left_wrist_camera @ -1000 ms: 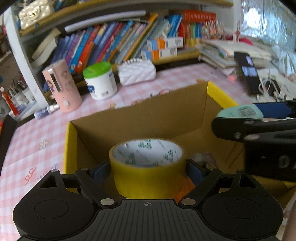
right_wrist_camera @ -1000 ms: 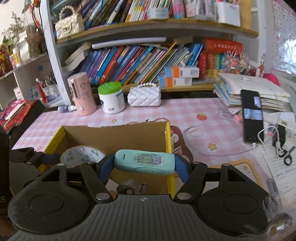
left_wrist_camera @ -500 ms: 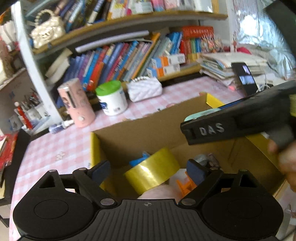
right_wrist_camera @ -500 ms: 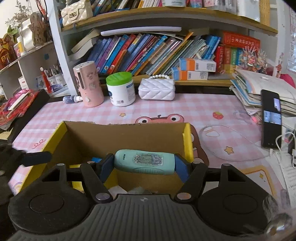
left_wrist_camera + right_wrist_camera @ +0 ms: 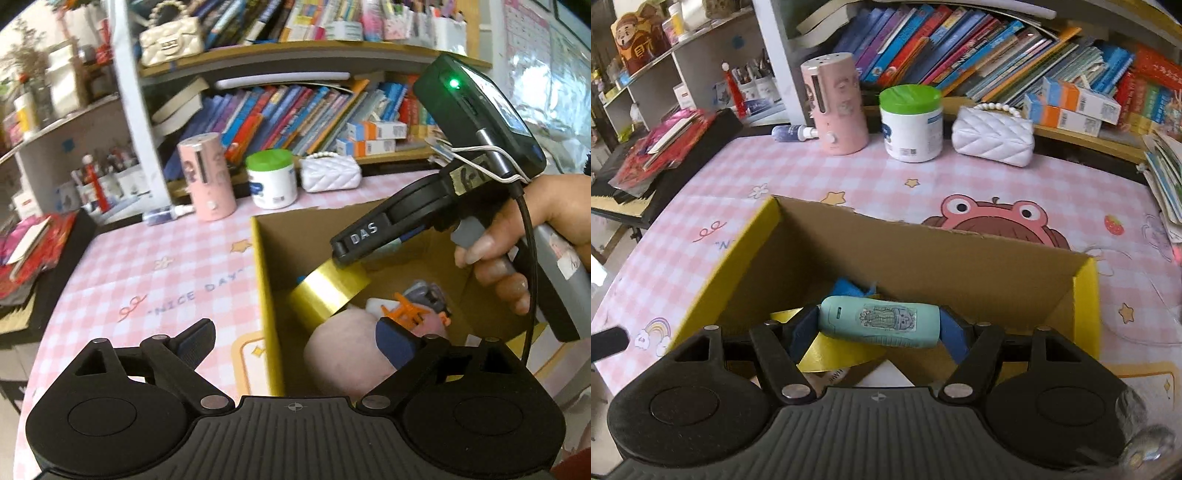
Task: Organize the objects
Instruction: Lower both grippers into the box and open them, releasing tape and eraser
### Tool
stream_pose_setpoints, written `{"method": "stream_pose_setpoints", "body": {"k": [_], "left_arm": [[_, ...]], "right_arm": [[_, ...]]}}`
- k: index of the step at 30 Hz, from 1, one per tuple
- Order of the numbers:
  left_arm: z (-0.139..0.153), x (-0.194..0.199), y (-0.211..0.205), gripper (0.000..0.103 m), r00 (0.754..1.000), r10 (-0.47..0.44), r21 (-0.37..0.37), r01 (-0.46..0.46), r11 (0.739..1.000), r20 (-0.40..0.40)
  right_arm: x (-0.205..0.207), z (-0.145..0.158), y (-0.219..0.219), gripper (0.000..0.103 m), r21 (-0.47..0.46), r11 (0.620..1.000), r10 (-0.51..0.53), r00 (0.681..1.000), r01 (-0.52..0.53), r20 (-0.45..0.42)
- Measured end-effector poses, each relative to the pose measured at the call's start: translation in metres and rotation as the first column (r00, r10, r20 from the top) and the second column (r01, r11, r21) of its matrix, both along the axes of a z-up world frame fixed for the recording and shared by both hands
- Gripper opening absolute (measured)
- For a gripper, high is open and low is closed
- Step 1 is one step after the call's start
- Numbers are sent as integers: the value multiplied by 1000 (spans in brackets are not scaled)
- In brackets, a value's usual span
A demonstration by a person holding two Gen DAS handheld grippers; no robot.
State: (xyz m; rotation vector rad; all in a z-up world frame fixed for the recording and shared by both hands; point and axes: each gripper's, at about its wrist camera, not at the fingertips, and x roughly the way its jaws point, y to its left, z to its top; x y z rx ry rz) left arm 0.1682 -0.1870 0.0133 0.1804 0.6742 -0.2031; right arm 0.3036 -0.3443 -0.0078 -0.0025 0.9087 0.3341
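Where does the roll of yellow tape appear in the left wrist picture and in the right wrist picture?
Left wrist view: the roll of yellow tape lies tilted inside the cardboard box, right of centre, under the tip of the right gripper.
Right wrist view: only part of it shows, low in the box, under the mint-green case.
Shared landmark: the green-lidded white jar behind the box.
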Motion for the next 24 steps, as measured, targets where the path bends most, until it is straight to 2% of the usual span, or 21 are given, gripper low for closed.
{"method": "stream_pose_setpoints", "body": {"k": [10, 16, 22, 24], "left_arm": [[9, -17, 30, 95, 992, 118, -52, -117, 992, 32], [8, -21, 38, 95, 987, 159, -99, -155, 983, 33], [9, -35, 41, 95, 982, 184, -107, -178, 978, 49], [7, -39, 45, 95, 977, 208, -123, -201, 972, 41]], "right_arm": [[-23, 14, -6, 67, 35, 999, 19, 997, -21, 72], [-41, 5, 2, 67, 9, 997, 79, 997, -79, 18], [-37, -16, 15, 67, -23, 999, 47, 999, -48, -15], [-37, -15, 12, 73, -3, 1000, 27, 1000, -27, -13]]}}
